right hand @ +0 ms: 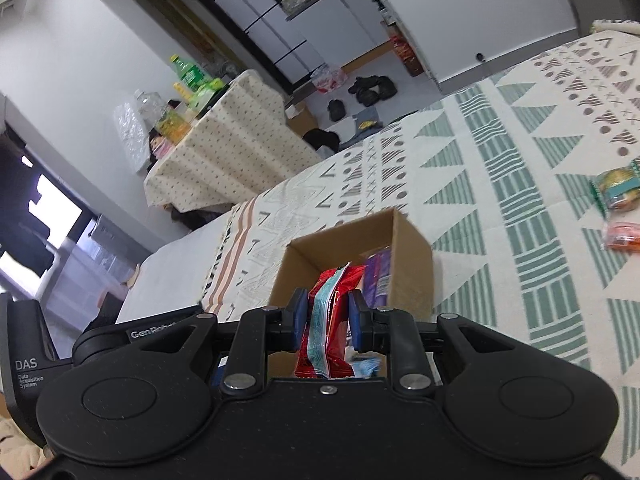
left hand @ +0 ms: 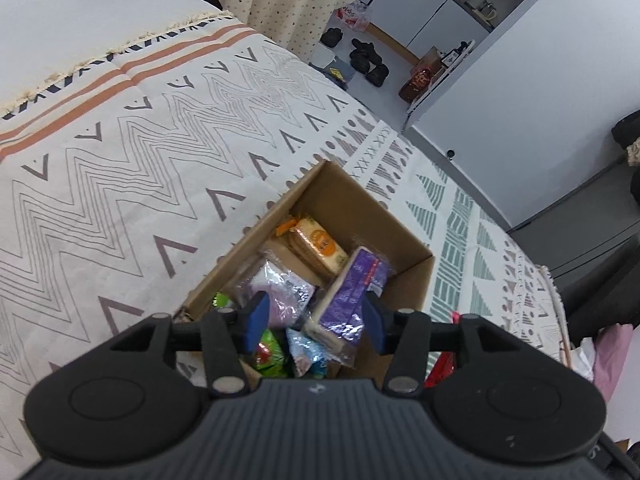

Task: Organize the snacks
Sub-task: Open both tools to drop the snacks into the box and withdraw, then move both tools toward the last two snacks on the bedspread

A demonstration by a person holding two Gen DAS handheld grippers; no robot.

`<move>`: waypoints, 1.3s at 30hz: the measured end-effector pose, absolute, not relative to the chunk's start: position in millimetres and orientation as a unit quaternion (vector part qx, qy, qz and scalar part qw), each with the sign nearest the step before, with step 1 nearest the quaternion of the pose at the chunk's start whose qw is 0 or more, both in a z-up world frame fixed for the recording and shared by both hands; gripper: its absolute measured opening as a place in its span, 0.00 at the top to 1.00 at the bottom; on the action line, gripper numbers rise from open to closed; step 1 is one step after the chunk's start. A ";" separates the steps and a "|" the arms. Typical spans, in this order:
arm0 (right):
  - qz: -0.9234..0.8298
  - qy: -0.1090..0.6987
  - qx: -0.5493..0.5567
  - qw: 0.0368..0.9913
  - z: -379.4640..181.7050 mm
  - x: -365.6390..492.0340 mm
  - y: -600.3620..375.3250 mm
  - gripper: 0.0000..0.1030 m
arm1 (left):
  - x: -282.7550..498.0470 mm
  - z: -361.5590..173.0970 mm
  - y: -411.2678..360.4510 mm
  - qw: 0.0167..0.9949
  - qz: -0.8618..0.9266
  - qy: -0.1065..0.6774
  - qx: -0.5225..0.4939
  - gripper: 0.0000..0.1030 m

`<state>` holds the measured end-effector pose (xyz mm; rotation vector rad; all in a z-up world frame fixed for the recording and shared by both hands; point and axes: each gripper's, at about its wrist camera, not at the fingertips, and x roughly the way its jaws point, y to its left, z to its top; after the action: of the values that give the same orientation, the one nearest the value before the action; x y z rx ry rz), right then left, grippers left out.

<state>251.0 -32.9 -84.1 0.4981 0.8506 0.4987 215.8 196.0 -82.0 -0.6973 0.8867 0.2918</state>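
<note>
Right claw (right hand: 328, 320) pinching a red snack packet (right hand: 330, 320) between both blue pads, poised over the near edge of the open cardboard box (right hand: 412, 264) on the patterned bed cover (right hand: 520, 240). Left claw (left hand: 314, 324) spread wide and empty above the same box (left hand: 404, 280), with nothing between its pads (left hand: 256, 322). Already inside: a purple packet (left hand: 352, 292) standing on edge, an orange-labelled cracker pack (left hand: 316, 244), a clear pouch (left hand: 280, 288), a green wrapper (left hand: 270, 354) and a blue foil packet (left hand: 304, 350). Still out on the bed cover, well apart from the box: 2 loose snacks, a green-wrapped one (right hand: 618, 190) and an orange one (right hand: 622, 236). Likely step in hand: dropping the red packet into the box. To do it well: carry the packet further over the opening, clear of the rim; aim for the gap beside the purple packet rather than on top of it; lower before releasing, so as not to bounce off the crowded contents; part the pads only once well inside the walls. Best to keep the left claw clear of the descent, or rest it against the box wall against sliding on the soft bed. Main risk: catching the packet's crimped edge on the cardboard.
</note>
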 end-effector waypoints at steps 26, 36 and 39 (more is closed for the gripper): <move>0.105 0.365 0.295 0.877 -87.5 210.0 -215.2 0.45 | 199.2 -57.2 98.7 0.851 0.132 0.439 -0.256 0.09; 0.104 0.361 0.294 0.879 -92.5 202.8 -259.7 0.35 | 198.3 -51.9 59.3 0.859 0.121 0.432 -0.246 0.00; 0.108 0.362 0.291 0.879 -93.2 200.3 -267.6 0.28 | 201.1 -53.0 47.6 0.860 0.113 0.434 -0.244 0.00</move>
<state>200.3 -267.6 -93.2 0.6070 0.7553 0.2260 201.1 47.6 -53.0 -0.5122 0.9102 0.2371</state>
